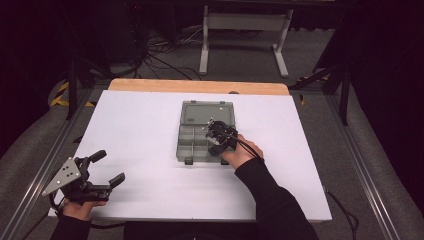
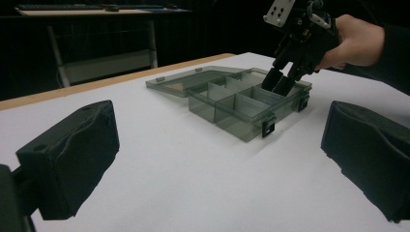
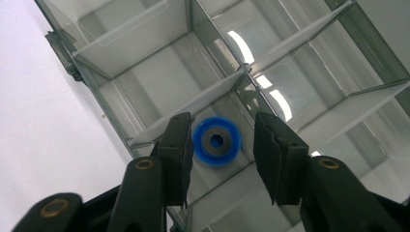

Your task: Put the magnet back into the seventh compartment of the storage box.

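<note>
fingers of our right gripper (image 3: 220, 159) stand a little apart over the clear grey plastic compartment box (image 1: 196, 135), one on each side of a round blue disc with a dark centre and a hole through it (image 3: 216, 140). in the right gripper view there is a gap between the disc and each finger, so the pads are not pressing on it. the disc is blurred, and we cannot tell whether it rests on the compartment floor. the compartment is at the near right corner of the box in the high view.

the box lies open on the white tabletop (image 1: 140, 140), its lid (image 1: 207, 111) folded flat away from us, its dividers upright.

our left gripper (image 1: 100, 167) is at the near left corner of the tabletop, well apart from the box. its fingers (image 2: 72, 154) are spread wide with nothing between them.
</note>
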